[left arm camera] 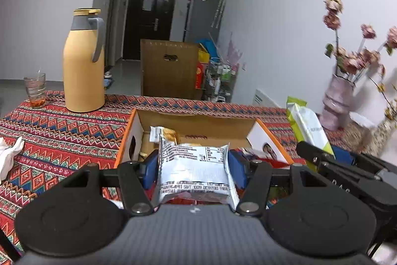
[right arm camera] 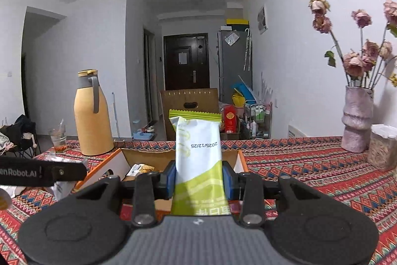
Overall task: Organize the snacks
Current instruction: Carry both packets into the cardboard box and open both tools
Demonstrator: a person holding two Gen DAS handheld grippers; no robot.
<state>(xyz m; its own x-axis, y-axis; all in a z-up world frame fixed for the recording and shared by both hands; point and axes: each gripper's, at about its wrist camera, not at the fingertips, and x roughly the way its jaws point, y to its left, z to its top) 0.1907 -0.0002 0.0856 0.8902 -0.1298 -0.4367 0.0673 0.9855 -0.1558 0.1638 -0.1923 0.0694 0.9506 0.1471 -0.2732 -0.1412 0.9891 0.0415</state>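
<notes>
Both grippers carried a snack apiece. Left gripper stood part open, its blue pads clamped on the sides of a silver snack packet that lay with its long axis running forward, away from the camera, printed back upward. Right gripper was nearly closed, pinching a green-and-white snack bar that stood almost upright between the pads, its crimped green end on top and a printed date across its middle. Just ahead of and below both grippers sat the open cardboard box with orange-edged flaps, resting on the patterned tablecloth; at least one packet already lay inside it. In the left wrist view the silver packet's front end hung over the box's near edge, while the right gripper appeared off to the right of the box, past its right flap, so the left hand looked the nearer to a drop. A yellow thermos and a drinking glass stood beyond the box on the left, and a pink vase of dried roses stood far right, all well apart from the box.
</notes>
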